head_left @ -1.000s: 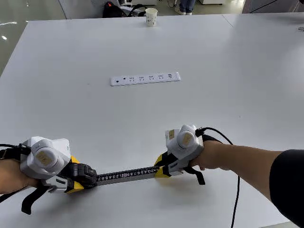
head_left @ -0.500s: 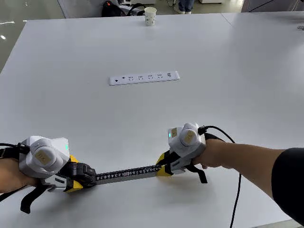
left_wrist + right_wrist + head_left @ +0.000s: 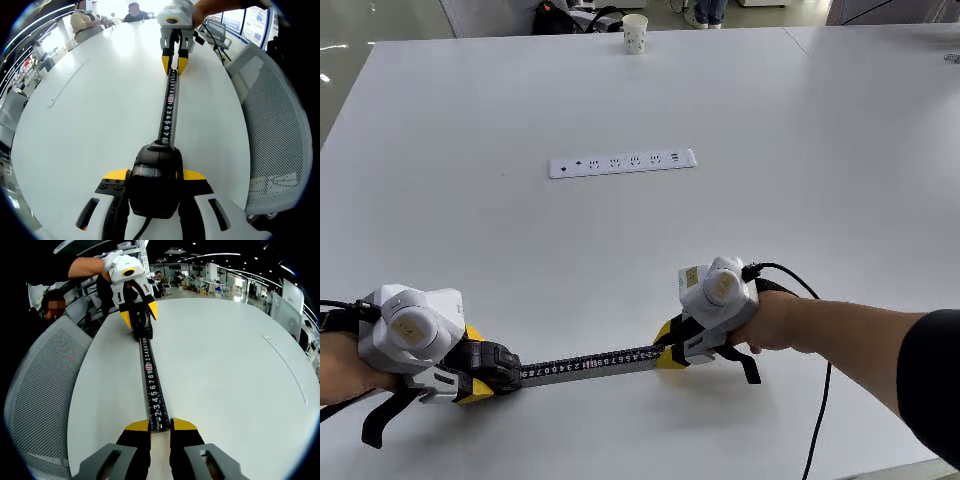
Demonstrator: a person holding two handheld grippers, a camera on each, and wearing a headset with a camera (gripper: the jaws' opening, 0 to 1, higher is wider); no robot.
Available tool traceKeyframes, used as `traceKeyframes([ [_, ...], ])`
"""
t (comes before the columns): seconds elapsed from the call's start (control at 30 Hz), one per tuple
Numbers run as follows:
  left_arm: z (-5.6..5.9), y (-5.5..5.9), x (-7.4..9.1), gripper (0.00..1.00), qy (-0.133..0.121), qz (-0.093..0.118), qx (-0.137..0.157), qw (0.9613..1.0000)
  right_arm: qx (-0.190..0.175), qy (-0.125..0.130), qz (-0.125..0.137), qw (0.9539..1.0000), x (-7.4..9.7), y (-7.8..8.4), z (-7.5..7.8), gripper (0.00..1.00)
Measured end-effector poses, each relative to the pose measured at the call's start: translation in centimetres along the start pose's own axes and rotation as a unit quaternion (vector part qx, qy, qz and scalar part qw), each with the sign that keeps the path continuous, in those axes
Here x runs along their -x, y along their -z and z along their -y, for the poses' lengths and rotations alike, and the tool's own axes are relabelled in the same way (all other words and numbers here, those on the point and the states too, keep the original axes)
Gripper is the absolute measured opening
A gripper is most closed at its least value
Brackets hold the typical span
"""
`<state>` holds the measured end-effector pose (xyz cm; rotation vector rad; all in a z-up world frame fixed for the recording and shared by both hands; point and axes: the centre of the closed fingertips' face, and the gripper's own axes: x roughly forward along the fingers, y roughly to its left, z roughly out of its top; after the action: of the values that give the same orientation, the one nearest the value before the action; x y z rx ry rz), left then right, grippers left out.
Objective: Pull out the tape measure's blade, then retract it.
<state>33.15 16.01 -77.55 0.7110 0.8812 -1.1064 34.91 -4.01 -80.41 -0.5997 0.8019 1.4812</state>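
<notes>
With the left gripper (image 3: 478,364), clamps the black tape measure (image 3: 156,187) by its sides, at the near left of the white bench (image 3: 790,150). Holds the numbered blade (image 3: 590,363) stretched straight to the right, its end pinched in the right gripper (image 3: 160,426). Farther back, well apart: power strip (image 3: 623,162), paper cup (image 3: 636,33).

The black tape measure (image 3: 492,364) is at the near left of the white desk (image 3: 770,150), its dark, white-numbered blade (image 3: 590,364) drawn out straight rightward.
</notes>
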Motion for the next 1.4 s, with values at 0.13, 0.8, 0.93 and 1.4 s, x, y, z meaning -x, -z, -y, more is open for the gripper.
traceKeyframes([
  [0.13,0.0,0.0,0.0,0.32,0.000,0.000,0.000,1.0000,-0.002,0.001,-0.001,1.0000,0.1,0.1,0.0,0.10],
  [0.8,0.1,-0.1,0.1,0.32,0.000,-0.001,0.001,1.0000,-0.008,0.005,-0.004,0.9999,1.1,1.1,0.1,0.10],
  [0.93,0.1,-0.1,0.1,0.32,0.000,-0.001,0.001,1.0000,-0.009,0.005,-0.005,0.9999,1.3,1.3,0.1,0.10],
  [1.4,0.0,0.0,0.0,0.32,0.000,-0.001,0.000,1.0000,-0.011,0.009,-0.009,0.9999,1.7,2.0,0.2,0.10],
])
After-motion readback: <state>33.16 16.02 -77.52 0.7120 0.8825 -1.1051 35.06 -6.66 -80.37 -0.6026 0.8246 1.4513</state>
